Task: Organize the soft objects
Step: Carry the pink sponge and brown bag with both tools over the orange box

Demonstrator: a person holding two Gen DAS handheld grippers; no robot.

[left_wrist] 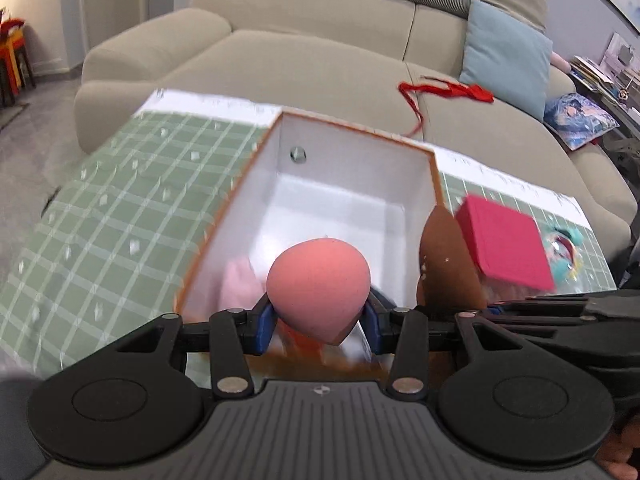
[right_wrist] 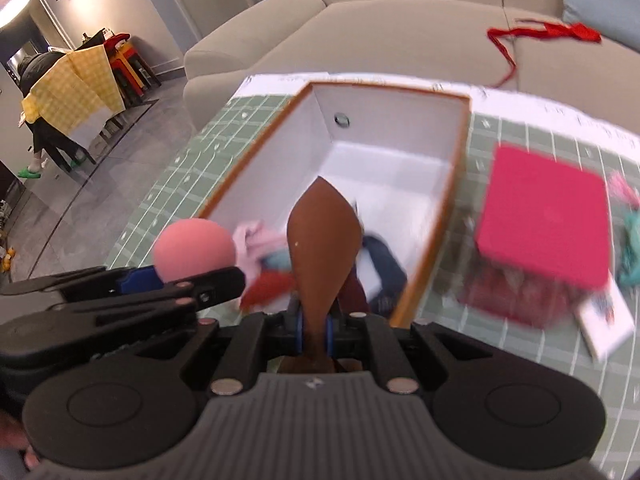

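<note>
My left gripper (left_wrist: 318, 314) is shut on a pink egg-shaped sponge (left_wrist: 318, 282) and holds it over the near end of the white box with orange rim (left_wrist: 352, 176). My right gripper (right_wrist: 314, 326) is shut on a brown teardrop-shaped sponge (right_wrist: 322, 240), also over the box's near end. The brown sponge shows in the left wrist view (left_wrist: 446, 264), and the pink sponge shows in the right wrist view (right_wrist: 194, 254). Pink, red and dark blue soft items (right_wrist: 264, 264) lie in the box bottom.
The box (right_wrist: 400, 140) sits on a green checked tablecloth (left_wrist: 116, 216). A magenta square block (right_wrist: 546, 220) rests on other items right of the box, with teal and pink things (right_wrist: 630, 240) beyond. A beige sofa (left_wrist: 304, 60) with a red ribbon (left_wrist: 448, 92) stands behind.
</note>
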